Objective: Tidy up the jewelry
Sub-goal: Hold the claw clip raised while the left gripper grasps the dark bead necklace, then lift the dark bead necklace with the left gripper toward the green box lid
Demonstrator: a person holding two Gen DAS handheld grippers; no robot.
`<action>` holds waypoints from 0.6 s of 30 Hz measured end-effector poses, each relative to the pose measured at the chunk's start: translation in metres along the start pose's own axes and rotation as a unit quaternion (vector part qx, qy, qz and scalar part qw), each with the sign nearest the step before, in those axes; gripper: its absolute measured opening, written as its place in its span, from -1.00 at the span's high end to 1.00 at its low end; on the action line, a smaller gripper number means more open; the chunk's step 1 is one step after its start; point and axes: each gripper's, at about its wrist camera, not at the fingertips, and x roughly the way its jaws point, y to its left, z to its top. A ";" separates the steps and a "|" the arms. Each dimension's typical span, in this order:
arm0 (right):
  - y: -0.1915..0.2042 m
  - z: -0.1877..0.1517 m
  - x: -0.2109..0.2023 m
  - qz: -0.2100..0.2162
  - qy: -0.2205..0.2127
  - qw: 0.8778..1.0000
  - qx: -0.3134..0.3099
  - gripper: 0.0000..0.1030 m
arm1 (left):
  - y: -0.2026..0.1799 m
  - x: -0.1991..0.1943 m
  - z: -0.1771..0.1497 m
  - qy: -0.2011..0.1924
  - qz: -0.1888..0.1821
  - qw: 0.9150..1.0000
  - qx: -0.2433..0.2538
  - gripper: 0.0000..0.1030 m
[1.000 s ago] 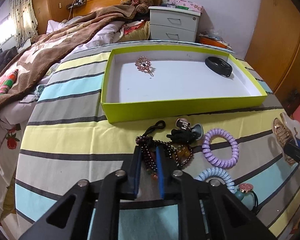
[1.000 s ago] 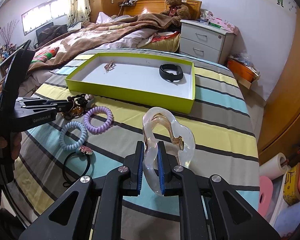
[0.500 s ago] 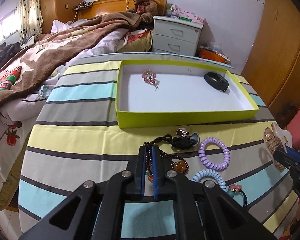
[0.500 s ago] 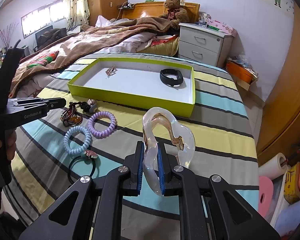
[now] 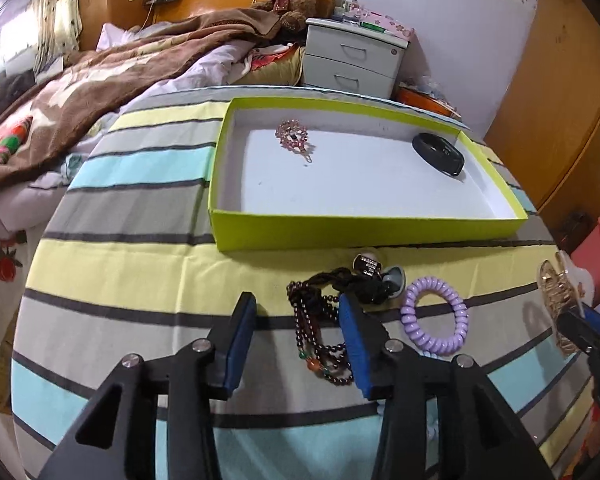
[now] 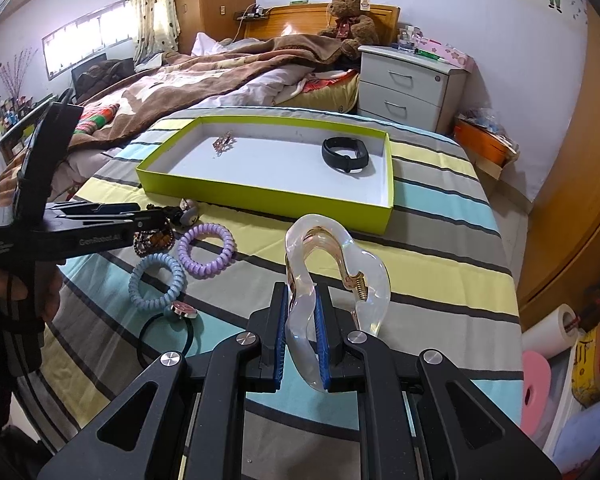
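Fingers (image 5: 244, 332) of the left gripper (image 5: 298, 336) stand spread, having just been opening, over the dark bead bracelet (image 5: 320, 340), which lies on the striped surface (image 5: 140, 264) between them, not yet pinched. Left-wrist view: the green tray (image 5: 364, 234) sits farther off, holding a pink brooch (image 5: 293, 135) at its far left and a black band (image 5: 438, 153) at its far right; a purple coil tie (image 5: 436, 322) lies right of the beads. Judged step: pickup of the bracelet; next, descend and close squarely on the strands.

Right-wrist view: the right gripper (image 6: 302, 340) pinches a clear claw clip (image 6: 332, 272) above the surface, near of the tray. A blue coil tie (image 6: 158, 276) lies to the left. Its next move, likely: carry over the near wall and release.
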 end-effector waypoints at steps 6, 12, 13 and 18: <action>0.000 0.000 0.001 -0.001 0.001 1.000 0.002 0.74 | -0.010 0.003 0.000 -0.004 0.015 1.000 0.023 0.29; 0.001 0.000 -0.001 -0.006 0.000 1.000 0.000 0.74 | -0.011 -0.002 -0.002 -0.001 -0.010 1.000 0.021 0.76; 0.001 0.000 -0.001 -0.007 -0.001 1.000 0.000 0.74 | -0.010 -0.003 -0.002 -0.002 -0.009 1.000 0.019 0.78; 0.003 0.000 -0.004 -0.010 -0.003 1.000 -0.002 0.74 | -0.006 -0.006 -0.005 -0.004 -0.006 1.000 0.017 0.85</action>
